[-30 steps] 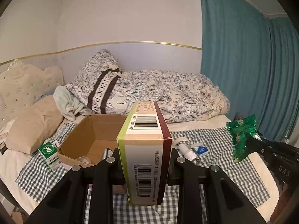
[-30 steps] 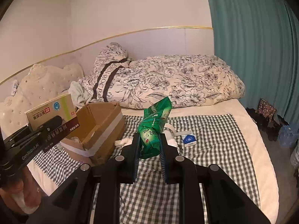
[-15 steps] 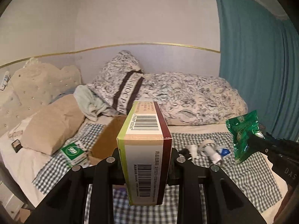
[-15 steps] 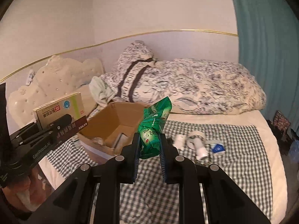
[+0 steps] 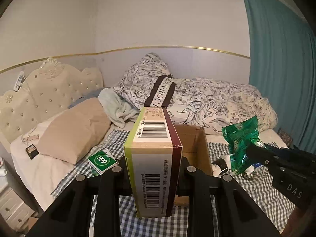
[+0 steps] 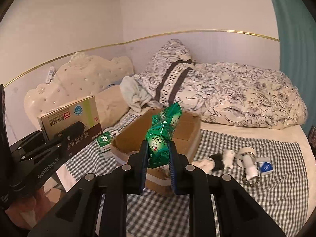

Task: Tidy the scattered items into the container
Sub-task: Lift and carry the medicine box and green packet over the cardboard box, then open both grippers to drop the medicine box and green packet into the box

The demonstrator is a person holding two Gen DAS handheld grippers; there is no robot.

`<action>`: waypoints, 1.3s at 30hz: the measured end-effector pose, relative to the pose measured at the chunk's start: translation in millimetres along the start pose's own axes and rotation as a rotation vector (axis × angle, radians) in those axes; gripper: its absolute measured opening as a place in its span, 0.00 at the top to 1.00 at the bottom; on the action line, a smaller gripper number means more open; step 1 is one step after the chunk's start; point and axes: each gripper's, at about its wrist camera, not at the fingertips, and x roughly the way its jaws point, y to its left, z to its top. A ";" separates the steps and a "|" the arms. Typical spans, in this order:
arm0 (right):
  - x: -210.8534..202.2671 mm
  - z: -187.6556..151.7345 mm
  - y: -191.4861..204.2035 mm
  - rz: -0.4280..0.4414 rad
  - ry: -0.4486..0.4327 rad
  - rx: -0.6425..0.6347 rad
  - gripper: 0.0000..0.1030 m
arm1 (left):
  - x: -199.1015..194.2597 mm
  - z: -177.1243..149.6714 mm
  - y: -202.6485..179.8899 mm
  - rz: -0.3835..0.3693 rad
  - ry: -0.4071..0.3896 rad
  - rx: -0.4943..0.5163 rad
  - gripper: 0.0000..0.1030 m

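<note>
My left gripper (image 5: 154,164) is shut on a tan and maroon medicine box (image 5: 156,158) and holds it up in front of the open cardboard box (image 5: 197,144). The medicine box also shows in the right wrist view (image 6: 71,122). My right gripper (image 6: 158,154) is shut on a green foil packet (image 6: 161,138), held above the near edge of the cardboard box (image 6: 187,136). The packet shows at the right of the left wrist view (image 5: 243,144).
A green 999 box (image 5: 100,161) lies left of the cardboard box on the checked cloth (image 6: 256,197). White bottles, a tape roll (image 6: 245,153), a black item and a blue packet (image 6: 265,166) lie to the right. Pillows and a floral duvet (image 6: 237,94) lie behind.
Both grippers have swung left with their loads still held. The cardboard box now sits more to the centre-right behind the medicine box, and the headboard has come into view.
</note>
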 end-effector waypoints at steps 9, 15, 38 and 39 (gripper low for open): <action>25.1 8.5 5.6 0.004 0.013 -0.020 0.82 | 29.3 0.9 0.3 -0.019 0.025 0.000 0.73; 56.3 19.0 0.4 -0.003 0.031 -0.033 0.82 | 57.5 3.6 -3.9 -0.033 0.050 0.014 0.73; 221.9 16.2 -27.2 -0.031 0.305 -0.013 0.82 | 215.1 -3.4 -2.5 -0.058 0.314 -0.025 0.73; 226.0 15.0 -27.4 -0.033 0.314 -0.014 0.82 | 220.8 -6.1 -3.9 -0.059 0.336 -0.021 0.73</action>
